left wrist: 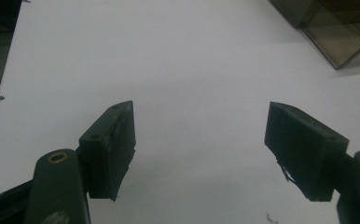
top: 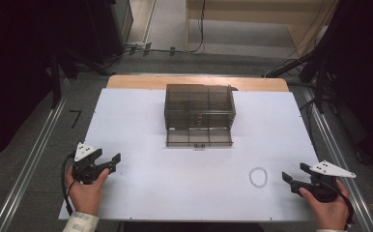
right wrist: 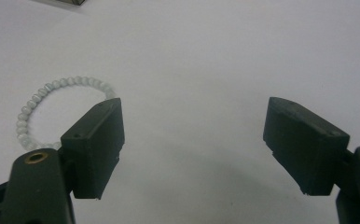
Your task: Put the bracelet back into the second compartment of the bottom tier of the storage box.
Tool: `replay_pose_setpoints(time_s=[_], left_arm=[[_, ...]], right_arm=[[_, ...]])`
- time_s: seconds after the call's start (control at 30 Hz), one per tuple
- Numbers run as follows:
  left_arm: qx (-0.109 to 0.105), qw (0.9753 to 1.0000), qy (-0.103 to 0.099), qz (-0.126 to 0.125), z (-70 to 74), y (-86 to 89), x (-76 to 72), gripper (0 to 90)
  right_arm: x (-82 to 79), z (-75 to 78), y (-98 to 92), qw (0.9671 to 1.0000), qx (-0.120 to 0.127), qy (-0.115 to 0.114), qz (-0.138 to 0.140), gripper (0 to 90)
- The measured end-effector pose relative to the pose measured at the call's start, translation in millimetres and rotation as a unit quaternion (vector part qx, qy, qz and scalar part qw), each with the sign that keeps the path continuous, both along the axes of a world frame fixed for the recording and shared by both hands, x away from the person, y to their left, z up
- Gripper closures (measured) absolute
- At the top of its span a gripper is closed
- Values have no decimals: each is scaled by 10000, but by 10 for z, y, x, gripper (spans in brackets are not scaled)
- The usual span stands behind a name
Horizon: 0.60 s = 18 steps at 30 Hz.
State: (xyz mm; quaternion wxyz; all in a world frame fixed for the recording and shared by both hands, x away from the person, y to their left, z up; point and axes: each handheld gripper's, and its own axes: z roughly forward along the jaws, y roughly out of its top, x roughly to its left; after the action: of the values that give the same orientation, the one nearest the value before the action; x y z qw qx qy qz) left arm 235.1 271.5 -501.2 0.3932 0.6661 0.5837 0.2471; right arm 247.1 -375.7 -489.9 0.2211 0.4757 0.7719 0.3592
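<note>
A: Right gripper view first: the right gripper [right wrist: 194,144] has its jaws spread wide with nothing between them, hanging over bare white tabletop. The pads look flat, matte and black.

B: And just past its left jaw?

A: A bead bracelet [right wrist: 59,112], a ring of small pale, glossy round beads lying flat on the table [right wrist: 243,51]. One arc of it is hidden behind that jaw.

B: How would it handle?

A: My guess is light and limp. It is strung beads, so it should sag once lifted, and smooth beads could roll or slip off flat pads. I'd pinch across one side of the loop, a bead or two between the pads, not span the whole ring.

B: The other hand?

A: In the high view the left gripper [top: 108,162] is also wide open and empty, near the table's left edge, well apart from the bracelet. Farther back sits a smoky translucent plastic organiser box [top: 199,107], hard-walled and gridded, with its front flap [top: 199,137] folded down.
</note>
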Motion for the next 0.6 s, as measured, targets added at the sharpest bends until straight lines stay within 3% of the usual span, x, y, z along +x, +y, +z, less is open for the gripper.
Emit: replay_pose_setpoints(time_s=[0.6], left_arm=[[-19,10000,-13,-19,5,-6,5,250]], right_arm=[[-15,12,85,9998,12,45,187,216]])
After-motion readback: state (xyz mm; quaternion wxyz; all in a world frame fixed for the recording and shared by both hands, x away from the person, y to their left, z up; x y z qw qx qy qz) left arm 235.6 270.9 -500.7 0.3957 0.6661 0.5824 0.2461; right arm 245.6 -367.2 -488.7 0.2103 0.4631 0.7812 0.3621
